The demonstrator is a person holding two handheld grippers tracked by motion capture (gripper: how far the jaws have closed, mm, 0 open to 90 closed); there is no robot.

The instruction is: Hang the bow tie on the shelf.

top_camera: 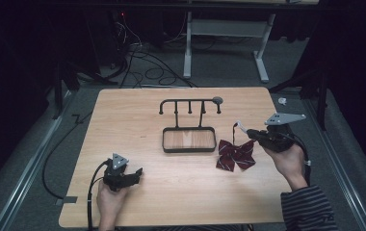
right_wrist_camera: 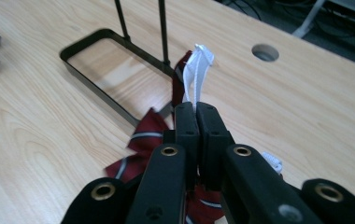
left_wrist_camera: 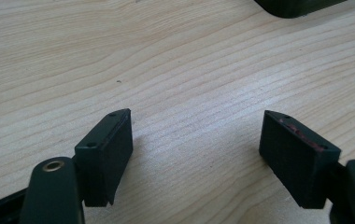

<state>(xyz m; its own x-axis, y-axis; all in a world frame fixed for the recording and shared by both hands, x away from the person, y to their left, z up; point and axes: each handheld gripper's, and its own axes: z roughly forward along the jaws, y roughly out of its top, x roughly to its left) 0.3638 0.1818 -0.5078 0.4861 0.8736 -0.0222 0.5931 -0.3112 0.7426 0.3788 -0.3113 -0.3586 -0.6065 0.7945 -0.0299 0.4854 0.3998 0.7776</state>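
A dark red bow tie (top_camera: 236, 155) with pale stripes hangs just above the wooden table, right of the black stand. My right gripper (top_camera: 246, 131) is shut on the white strap (right_wrist_camera: 197, 70) of the bow tie (right_wrist_camera: 140, 140), which dangles below the jaws. The strap's loop pokes up past the fingertips. My left gripper (top_camera: 135, 172) rests low over the table at the front left, open, with bare wood between its fingers (left_wrist_camera: 106, 149).
A black hanger stand (top_camera: 189, 125) with a row of pegs and a tray base (right_wrist_camera: 96, 70) stands at the table's middle. A round hole (right_wrist_camera: 265, 52) is in the tabletop beyond the right gripper. Cables and a table frame lie on the floor behind.
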